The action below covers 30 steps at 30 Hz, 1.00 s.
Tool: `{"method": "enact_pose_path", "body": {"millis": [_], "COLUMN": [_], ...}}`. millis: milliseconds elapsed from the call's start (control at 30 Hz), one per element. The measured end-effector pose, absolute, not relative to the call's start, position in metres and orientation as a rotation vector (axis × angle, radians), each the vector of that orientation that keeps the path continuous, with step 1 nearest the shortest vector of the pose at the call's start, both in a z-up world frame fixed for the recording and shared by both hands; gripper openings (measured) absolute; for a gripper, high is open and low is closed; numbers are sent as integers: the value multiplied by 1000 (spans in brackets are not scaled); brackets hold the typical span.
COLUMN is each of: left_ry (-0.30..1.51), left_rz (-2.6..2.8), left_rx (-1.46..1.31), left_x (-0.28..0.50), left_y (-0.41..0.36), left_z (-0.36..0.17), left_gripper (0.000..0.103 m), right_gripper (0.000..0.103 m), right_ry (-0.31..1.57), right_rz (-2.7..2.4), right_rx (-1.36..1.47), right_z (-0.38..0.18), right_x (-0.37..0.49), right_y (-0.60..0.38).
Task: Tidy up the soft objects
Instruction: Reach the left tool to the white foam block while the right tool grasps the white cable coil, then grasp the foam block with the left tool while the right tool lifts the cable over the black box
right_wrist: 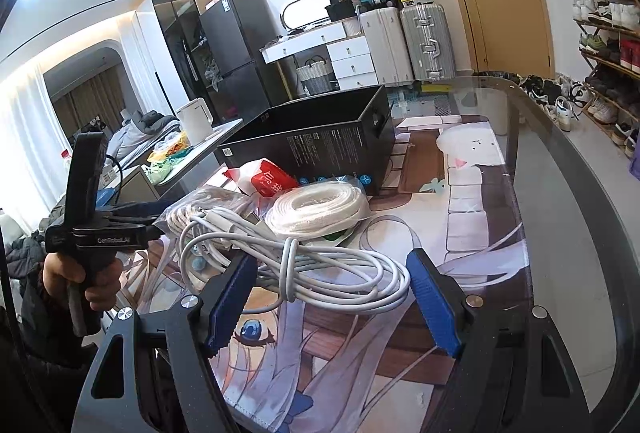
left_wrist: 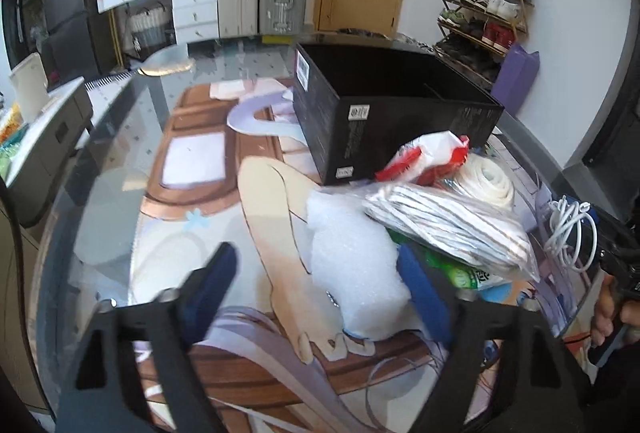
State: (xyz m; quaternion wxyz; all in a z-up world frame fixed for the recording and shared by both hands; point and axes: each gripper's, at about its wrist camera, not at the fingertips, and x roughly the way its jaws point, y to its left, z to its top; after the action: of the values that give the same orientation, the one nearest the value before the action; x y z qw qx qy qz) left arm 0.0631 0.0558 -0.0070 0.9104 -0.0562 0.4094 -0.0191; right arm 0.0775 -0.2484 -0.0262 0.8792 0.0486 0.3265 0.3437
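- While the left gripper (left_wrist: 320,289) is hanging over the printed mat (left_wrist: 200,161), its jaws are standing open. A white foam block (left_wrist: 352,273) is lying between them, close against the 3 o'clock pad and well clear of the 9 o'clock one.
- The right gripper (right_wrist: 332,297) is straddling a white cable bundle (right_wrist: 320,273). The loops are reaching both blue pads, but I cannot tell if the pads are pressing.
- Readable writing: "GenRobot.AI" is showing on the left gripper's body, in the right wrist view only.
- A red-and-white bag (left_wrist: 424,157) and a green pack (left_wrist: 468,275) are carrying Chinese characters, too small to read.
- The open black box (left_wrist: 360,137) is sitting at 12 o'clock of the pile, its white label print illegible.
- The soft pile is lying just at 3 o'clock of the foam. It includes a striped cloth in a clear bag (left_wrist: 448,225) and a white rope coil (left_wrist: 492,181).
- The striped cloth is covering most of the green pack.
- The foam is showing only in the left view.
- In the left view, the frame edge is cropping the right gripper.
- The left hand (right_wrist: 80,273) is wrapping its handle at 9 o'clock in the right view.
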Motion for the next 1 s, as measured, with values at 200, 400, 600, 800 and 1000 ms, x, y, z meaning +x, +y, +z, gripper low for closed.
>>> {"method": "enact_pose_path", "body": {"millis": [200,400,600,800,1000], "left_ry": [824,772,708,634,596], "left_rz": [-45,-27,1,-10,-31], "left_rx": [-98,-116,-138,-142,-134], "left_x": [53,36,29,24,24], "left_y": [53,64,74,74,69], "left_z": [-4,6,22,37,48], "left_gripper": [37,37,37,37,37], "right_gripper": [78,78,78,78,78], "right_ry": [668,658,631,599,572], "right_rz": [715,711,703,681,655], "right_rx": [101,103,101,89,69], "right_z": [-23,-21,-13,-2,11], "right_x": [76,77,75,75,80], "right_y": [-248,-248,-249,-250,-246]}}
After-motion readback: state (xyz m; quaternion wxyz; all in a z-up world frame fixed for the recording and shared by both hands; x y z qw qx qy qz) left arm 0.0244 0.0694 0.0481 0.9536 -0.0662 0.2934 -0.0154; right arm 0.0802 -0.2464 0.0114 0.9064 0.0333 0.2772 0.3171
